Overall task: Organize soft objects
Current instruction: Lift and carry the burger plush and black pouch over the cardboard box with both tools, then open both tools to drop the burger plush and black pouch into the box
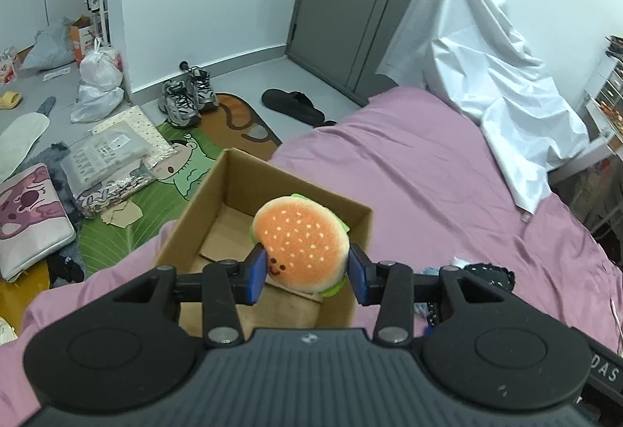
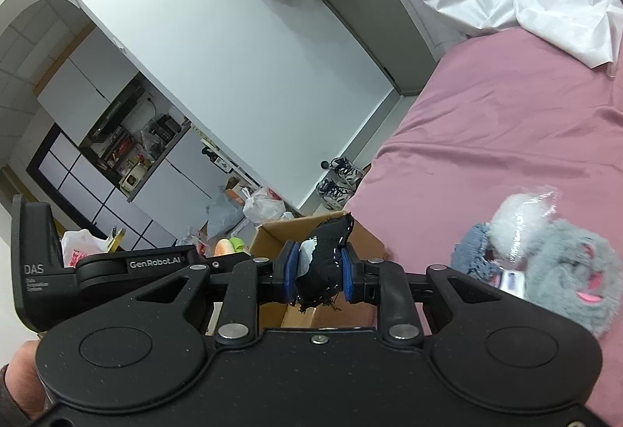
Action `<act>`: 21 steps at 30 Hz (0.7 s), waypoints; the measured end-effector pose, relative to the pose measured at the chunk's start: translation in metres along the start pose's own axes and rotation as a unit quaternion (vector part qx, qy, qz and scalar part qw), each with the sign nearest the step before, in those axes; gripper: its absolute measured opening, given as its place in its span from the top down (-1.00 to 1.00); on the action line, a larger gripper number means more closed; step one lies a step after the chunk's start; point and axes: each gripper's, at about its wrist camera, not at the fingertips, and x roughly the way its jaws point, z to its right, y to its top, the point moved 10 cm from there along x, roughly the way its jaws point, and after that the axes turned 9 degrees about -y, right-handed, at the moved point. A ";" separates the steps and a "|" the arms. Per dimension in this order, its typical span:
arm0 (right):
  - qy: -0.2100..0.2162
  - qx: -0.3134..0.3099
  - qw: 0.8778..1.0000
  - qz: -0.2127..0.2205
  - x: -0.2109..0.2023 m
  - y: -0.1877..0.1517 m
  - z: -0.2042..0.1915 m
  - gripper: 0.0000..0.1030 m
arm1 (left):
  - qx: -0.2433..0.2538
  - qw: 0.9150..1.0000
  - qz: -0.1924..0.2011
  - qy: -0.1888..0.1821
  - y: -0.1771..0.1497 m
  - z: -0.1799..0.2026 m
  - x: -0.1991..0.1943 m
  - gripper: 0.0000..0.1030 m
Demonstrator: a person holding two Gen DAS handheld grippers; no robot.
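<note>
My left gripper [image 1: 307,273] is shut on a plush hamburger [image 1: 301,242] with an orange bun and a smiling face, held over the open cardboard box [image 1: 202,217] on the pink bed. My right gripper [image 2: 317,271] is shut on a black cloth with white specks [image 2: 325,263], held above the same box [image 2: 272,232]. Part of the left gripper and the hamburger [image 2: 227,246] show left of the box in the right wrist view. A grey fluffy plush [image 2: 568,271], a blue knit piece [image 2: 469,252] and a clear plastic bag [image 2: 518,217] lie on the bed to my right.
The pink bed sheet [image 1: 428,174] spreads to the right, with a white sheet [image 1: 486,65] draped at its far end. The floor left of the bed holds sneakers [image 1: 187,96], a black slipper [image 1: 292,106], plastic bags [image 1: 99,76], packages and a cartoon mat.
</note>
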 end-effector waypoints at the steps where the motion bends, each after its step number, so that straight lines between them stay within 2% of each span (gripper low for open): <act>1: 0.002 -0.001 1.000 -0.002 0.003 -0.001 -0.002 0.55 | -0.001 1.000 0.001 0.001 0.002 -0.002 0.003 0.18; 13: 0.013 -0.010 1.000 -0.012 0.026 -0.006 -0.016 0.55 | -0.008 1.000 -0.009 0.013 0.012 -0.026 0.043 0.17; 21: 0.016 -0.005 1.000 -0.011 0.040 -0.005 -0.021 0.55 | -0.013 1.000 -0.014 0.025 0.009 -0.036 0.048 0.10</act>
